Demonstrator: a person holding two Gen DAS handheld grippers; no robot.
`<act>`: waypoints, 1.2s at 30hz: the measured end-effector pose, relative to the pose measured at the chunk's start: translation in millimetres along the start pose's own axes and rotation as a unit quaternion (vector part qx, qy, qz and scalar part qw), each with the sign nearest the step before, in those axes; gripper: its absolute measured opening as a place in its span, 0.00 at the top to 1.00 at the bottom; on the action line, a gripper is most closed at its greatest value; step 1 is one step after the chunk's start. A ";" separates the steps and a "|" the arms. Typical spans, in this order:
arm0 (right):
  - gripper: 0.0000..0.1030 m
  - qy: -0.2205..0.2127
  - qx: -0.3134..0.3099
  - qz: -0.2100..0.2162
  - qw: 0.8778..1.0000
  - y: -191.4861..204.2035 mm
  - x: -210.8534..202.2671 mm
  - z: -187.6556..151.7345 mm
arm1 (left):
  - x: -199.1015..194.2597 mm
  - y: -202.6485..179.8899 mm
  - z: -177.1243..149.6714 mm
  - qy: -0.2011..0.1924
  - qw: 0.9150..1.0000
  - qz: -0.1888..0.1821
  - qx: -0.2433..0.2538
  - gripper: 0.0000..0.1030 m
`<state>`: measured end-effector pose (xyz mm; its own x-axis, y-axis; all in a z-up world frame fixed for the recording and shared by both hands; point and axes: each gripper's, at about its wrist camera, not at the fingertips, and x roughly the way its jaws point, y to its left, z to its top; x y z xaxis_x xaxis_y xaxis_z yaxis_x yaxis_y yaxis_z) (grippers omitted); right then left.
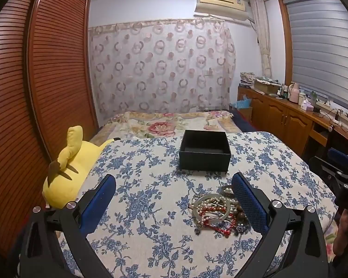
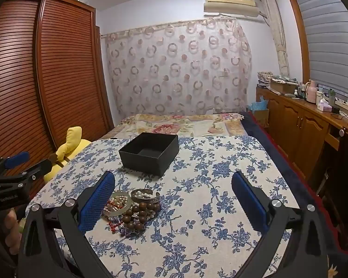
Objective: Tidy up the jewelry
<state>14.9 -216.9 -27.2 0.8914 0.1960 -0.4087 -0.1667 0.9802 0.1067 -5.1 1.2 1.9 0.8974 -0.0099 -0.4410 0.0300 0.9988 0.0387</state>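
A tangled pile of jewelry [image 1: 217,210] lies on the blue-flowered cloth: a pale bangle, pearl strands, red cord and brown wooden beads. In the right wrist view the pile of jewelry [image 2: 133,207] lies beside the left finger. An open, empty black box [image 1: 205,150] stands behind it, also seen in the right wrist view [image 2: 150,153]. My left gripper [image 1: 174,199] is open and empty, with its right finger next to the pile. My right gripper [image 2: 174,199] is open and empty above the cloth.
A yellow plush toy [image 1: 67,171] lies at the cloth's left edge by the brown louvred wardrobe [image 1: 34,81]. A flowered bedspread [image 1: 164,125] lies behind. A wooden sideboard [image 2: 308,120] with bottles runs along the right wall. The left gripper also shows in the right wrist view [image 2: 14,173].
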 end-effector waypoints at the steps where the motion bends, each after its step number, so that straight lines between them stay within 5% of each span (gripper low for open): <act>1: 0.02 0.000 0.000 0.000 1.000 0.1 0.2 -0.2 | -0.3 -0.3 -0.1 0.000 1.000 0.000 0.000 0.06; 36: 0.02 0.001 -0.003 0.004 1.000 4.3 -0.7 -0.2 | -0.7 -0.3 0.5 -0.002 1.000 -0.003 -0.002 0.06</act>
<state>13.5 -212.8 -26.6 0.8890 0.2046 -0.4097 -0.1767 0.9786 0.1053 -5.6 0.9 2.6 0.8988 -0.0157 -0.4381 0.0337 0.9989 0.0332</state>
